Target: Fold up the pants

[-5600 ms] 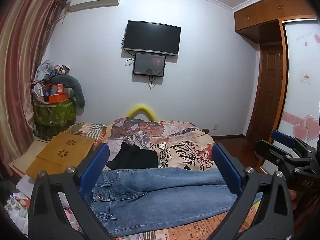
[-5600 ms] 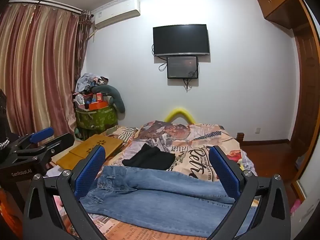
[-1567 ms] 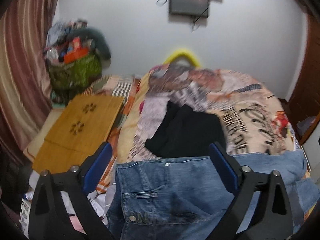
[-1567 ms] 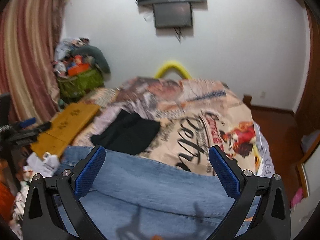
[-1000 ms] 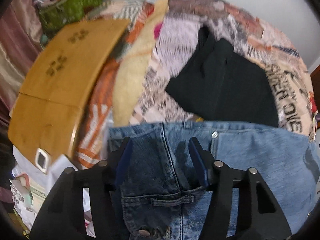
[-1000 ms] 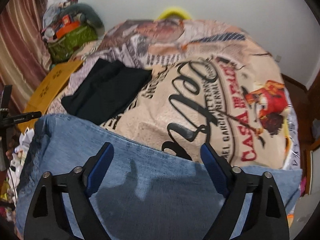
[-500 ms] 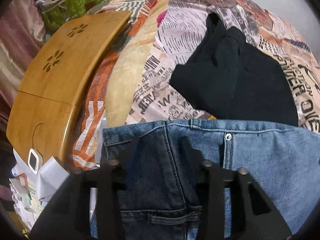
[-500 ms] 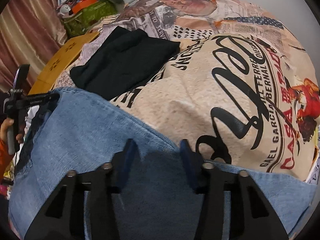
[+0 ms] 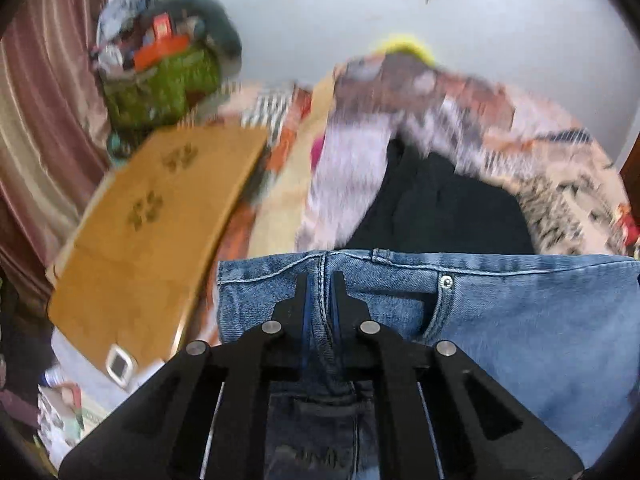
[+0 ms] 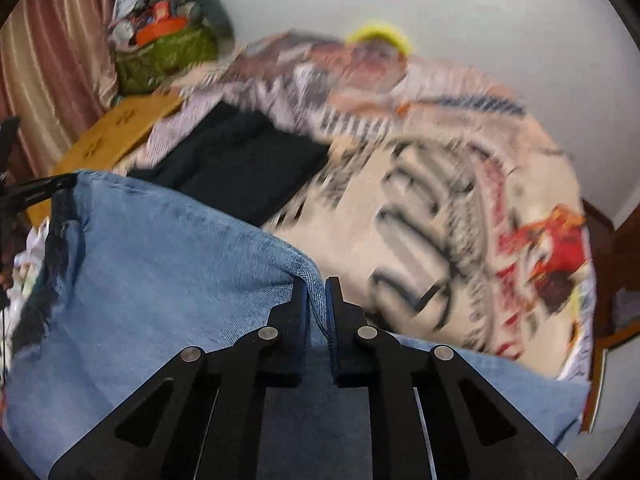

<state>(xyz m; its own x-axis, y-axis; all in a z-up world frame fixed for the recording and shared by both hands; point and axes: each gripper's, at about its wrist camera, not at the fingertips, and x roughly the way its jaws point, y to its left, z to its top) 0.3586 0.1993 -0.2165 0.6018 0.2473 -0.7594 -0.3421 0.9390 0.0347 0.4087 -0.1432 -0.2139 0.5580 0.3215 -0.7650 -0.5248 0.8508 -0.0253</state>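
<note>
Blue jeans (image 9: 520, 320) lie across the near end of the bed. My left gripper (image 9: 321, 280) is shut on the jeans at the waistband, on the seam left of the metal button (image 9: 445, 281). My right gripper (image 10: 316, 284) is shut on the far edge of the jeans' leg (image 10: 168, 264), which is pulled up into a peak at the fingers. The left gripper (image 10: 36, 190) also shows at the left edge of the right wrist view, holding the waist end.
A folded black garment (image 9: 440, 208) (image 10: 240, 160) lies on the printed bedspread (image 10: 460, 200) just beyond the jeans. A wooden lap table (image 9: 160, 208) sits left of the bed. A green basket (image 9: 160, 84) of clutter stands by the curtain.
Both grippers came down onto the jeans and closed from wide open to shut on the denim. The cloth is now lifted and the background blurs with motion.
</note>
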